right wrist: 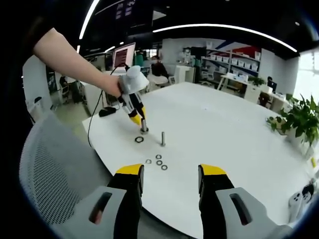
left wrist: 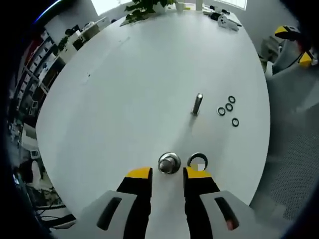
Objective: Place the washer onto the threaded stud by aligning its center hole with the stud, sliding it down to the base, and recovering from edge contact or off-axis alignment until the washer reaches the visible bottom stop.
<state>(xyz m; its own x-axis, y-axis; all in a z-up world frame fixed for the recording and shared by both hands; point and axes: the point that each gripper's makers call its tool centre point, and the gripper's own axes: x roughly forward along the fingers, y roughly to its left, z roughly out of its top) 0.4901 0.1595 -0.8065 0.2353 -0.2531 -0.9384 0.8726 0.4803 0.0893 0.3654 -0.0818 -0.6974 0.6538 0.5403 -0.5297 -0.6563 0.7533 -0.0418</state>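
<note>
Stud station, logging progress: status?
Both grippers open: left over a stud, right hanging back. Washer flat beside it. Nothing blocking.

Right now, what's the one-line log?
left gripper: open, at nut | right gripper: open, empty | stud: bare | washers: on table

Hand-held grippers: grey, black and yellow

Left hand-held gripper [left wrist: 168,175] and right hand-held gripper [right wrist: 171,173] share light-grey bodies with dark slots; black fingers; yellow tips; the person's forearm [right wrist: 75,57] is bare.

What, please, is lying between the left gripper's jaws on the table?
Between the open jaws of the left gripper sits a domed metal nut on the white table, a washer beside it. Whatever lies beneath the nut is hidden.
</note>
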